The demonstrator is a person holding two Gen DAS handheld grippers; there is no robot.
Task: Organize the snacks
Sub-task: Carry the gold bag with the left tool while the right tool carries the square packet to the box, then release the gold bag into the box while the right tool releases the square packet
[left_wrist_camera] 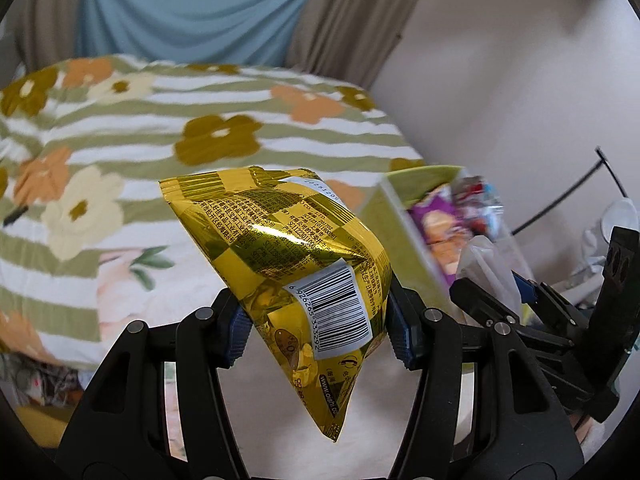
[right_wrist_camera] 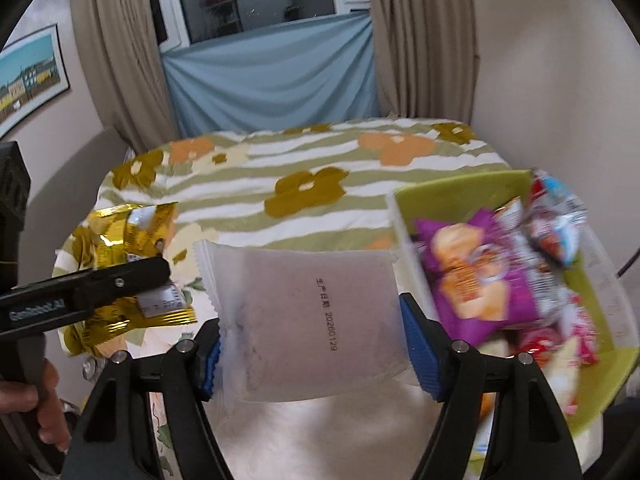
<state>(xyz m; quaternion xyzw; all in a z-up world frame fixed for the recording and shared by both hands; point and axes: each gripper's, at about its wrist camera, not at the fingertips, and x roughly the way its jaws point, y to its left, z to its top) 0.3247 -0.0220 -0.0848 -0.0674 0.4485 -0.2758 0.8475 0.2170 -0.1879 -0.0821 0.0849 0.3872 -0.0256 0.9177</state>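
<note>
1. Now your left gripper (left_wrist_camera: 318, 326) is clamping the crinkled gold foil snack bag (left_wrist_camera: 288, 240).
2. Your right gripper (right_wrist_camera: 310, 354) is gripping the frosted white plastic packet (right_wrist_camera: 304, 312), with the green snack-filled box (right_wrist_camera: 460, 190) just right of it.

Soft, even indoor light; glare on the gold foil packet (left_wrist_camera: 280, 248), motion blur at right, fisheye-bent dark edges.

Left tool (left_wrist_camera: 318, 330): clamped on gold snack bag (left_wrist_camera: 288, 248), held above the bed (left_wrist_camera: 120, 184).
Green box (left_wrist_camera: 404, 232): at bed's right edge, holding snack packets (left_wrist_camera: 452, 220).
</note>
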